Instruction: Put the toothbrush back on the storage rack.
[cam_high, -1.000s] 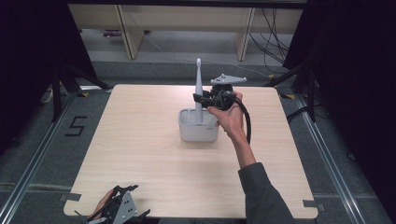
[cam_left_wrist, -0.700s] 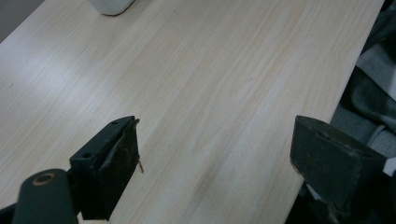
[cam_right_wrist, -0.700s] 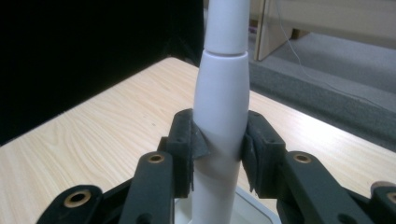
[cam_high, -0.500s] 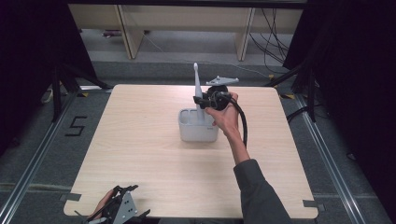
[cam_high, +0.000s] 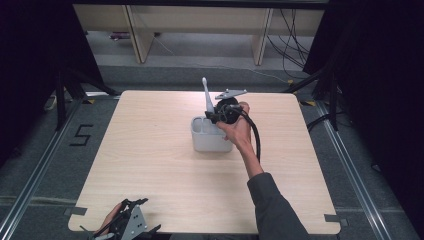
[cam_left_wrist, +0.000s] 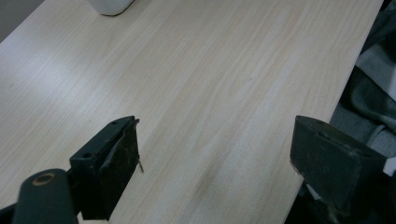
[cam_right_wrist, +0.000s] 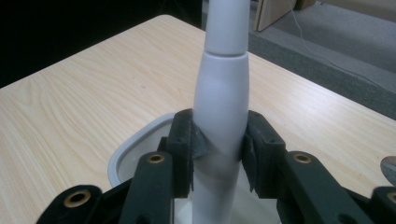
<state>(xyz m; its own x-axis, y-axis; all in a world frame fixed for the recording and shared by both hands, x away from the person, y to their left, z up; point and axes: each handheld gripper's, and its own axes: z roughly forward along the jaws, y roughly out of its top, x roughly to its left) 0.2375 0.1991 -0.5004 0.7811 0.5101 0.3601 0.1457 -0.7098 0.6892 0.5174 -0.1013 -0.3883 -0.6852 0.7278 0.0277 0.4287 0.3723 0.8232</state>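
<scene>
Pale wood grain covers the desk (cam_high: 150, 165), and at its near left corner the left hand-held gripper (cam_high: 127, 225) hovers low with its jaws spread wide on nothing. Farther right, mid-desk, stands a grey-white holder (cam_high: 210, 135). Over it the right hand-held gripper (cam_right_wrist: 219, 149) clamps a smooth white tapered handle (cam_right_wrist: 222, 93), upright, its lower end inside the holder.

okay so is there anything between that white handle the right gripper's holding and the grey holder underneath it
Nothing visible. The right gripper is shut on the white handle, which stands upright directly over the holder, its lower end already at the open top. The left gripper sits far off at the near table edge.
</scene>
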